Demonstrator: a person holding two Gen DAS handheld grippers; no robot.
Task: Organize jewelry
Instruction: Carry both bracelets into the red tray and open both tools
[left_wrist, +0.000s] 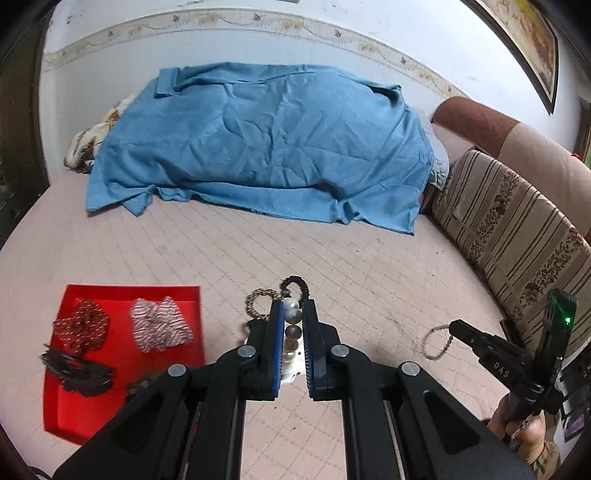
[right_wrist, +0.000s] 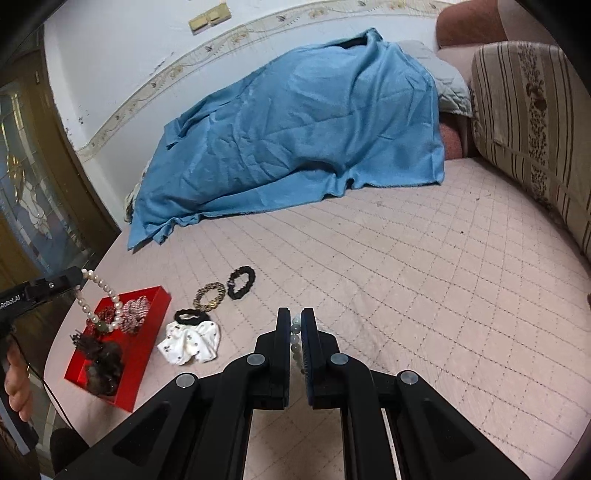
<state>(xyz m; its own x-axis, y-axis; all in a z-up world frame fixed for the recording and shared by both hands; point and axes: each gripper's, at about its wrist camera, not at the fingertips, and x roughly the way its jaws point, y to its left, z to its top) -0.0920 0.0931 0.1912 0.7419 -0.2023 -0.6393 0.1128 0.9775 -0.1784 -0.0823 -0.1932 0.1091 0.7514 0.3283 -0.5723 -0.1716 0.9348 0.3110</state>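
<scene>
Aloft over the bed (right_wrist: 369, 295), my left hand-held gripper (left_wrist: 293, 314) clamps a pearl necklace (right_wrist: 107, 295), my right hand-held gripper (right_wrist: 295, 325) a pale bead bracelet (right_wrist: 295, 339). Beyond, the red tray (right_wrist: 155, 306) already holds several pieces; a white scrunchie (right_wrist: 192, 341), black scrunchie (right_wrist: 242, 282) and leopard scrunchie (right_wrist: 209, 295) remain outside.

Red tray (right_wrist: 155, 314), blue blanket (left_wrist: 266, 140), white pearl necklace (right_wrist: 107, 295), pink quilted mattress (right_wrist: 406, 277), striped floral cushion (left_wrist: 517, 236)
</scene>
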